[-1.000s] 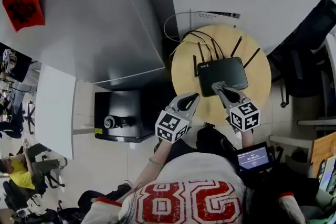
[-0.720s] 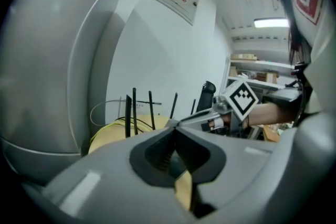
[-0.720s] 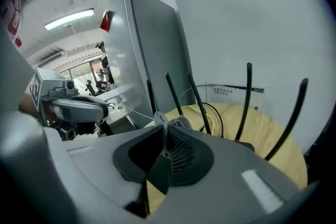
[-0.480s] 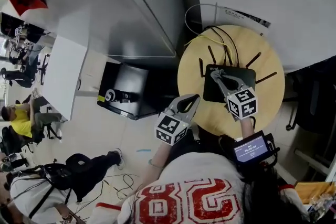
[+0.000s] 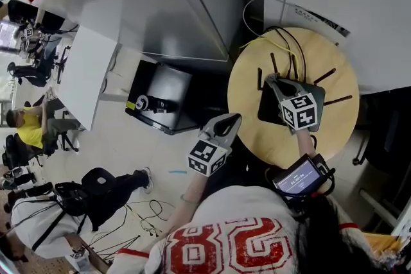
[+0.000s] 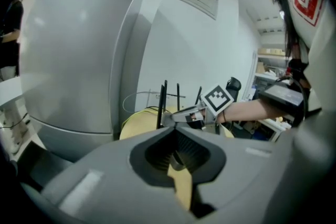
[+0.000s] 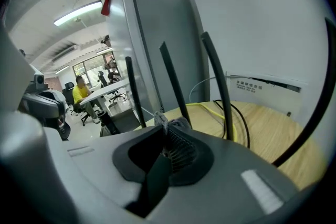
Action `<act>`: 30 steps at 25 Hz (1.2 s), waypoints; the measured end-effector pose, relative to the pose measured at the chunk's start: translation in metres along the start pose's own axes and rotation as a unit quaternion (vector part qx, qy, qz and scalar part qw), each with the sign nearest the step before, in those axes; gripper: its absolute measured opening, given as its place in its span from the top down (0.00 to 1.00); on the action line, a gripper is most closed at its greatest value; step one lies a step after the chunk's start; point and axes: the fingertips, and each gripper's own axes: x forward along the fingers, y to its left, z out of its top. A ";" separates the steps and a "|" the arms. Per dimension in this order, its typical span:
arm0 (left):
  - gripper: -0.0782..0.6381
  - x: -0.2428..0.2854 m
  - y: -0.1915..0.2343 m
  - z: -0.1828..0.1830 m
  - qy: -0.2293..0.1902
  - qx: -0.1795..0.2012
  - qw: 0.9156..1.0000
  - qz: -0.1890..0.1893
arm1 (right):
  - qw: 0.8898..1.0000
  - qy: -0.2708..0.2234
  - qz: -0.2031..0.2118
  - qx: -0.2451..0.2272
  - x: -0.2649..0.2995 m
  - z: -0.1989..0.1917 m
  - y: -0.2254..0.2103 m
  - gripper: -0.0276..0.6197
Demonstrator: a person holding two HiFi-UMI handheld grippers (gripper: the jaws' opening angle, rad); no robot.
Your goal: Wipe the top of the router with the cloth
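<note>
While left claw [image 5: 235, 117] hangs shut, empty, right claw [image 5: 270, 79] pinching cloth [image 7: 173, 124] has advanced along router [image 5: 267, 111].

White shirt [image 5: 225, 237] with big red numerals, at the frame's bottom. A small screen [image 5: 297, 178] is strapped by the right wrist. The left hand-held gripper [image 5: 229, 120] and right hand-held gripper [image 5: 272, 81] are grey, each with a black-and-white marker cube.

I see the black router [image 5: 268, 113] flat on the round tabletop [image 5: 282, 145], antennas upright; the grey cloth [image 7: 178, 124] sits bunched in my right gripper [image 7: 164, 131].
</note>
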 end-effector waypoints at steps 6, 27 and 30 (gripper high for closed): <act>0.89 -0.001 0.005 0.012 -0.007 0.011 1.000 -0.003 | 0.999 0.027 -0.018 0.005 0.001 -0.013 -0.013 0.91; 0.89 0.038 0.008 0.034 -0.004 0.036 0.994 -0.099 | 0.975 0.050 -0.201 0.084 -0.100 -0.070 -0.109 0.91; 0.89 0.042 0.004 0.034 0.000 0.039 0.993 -0.110 | 0.969 0.054 -0.222 0.090 -0.115 -0.077 -0.122 0.91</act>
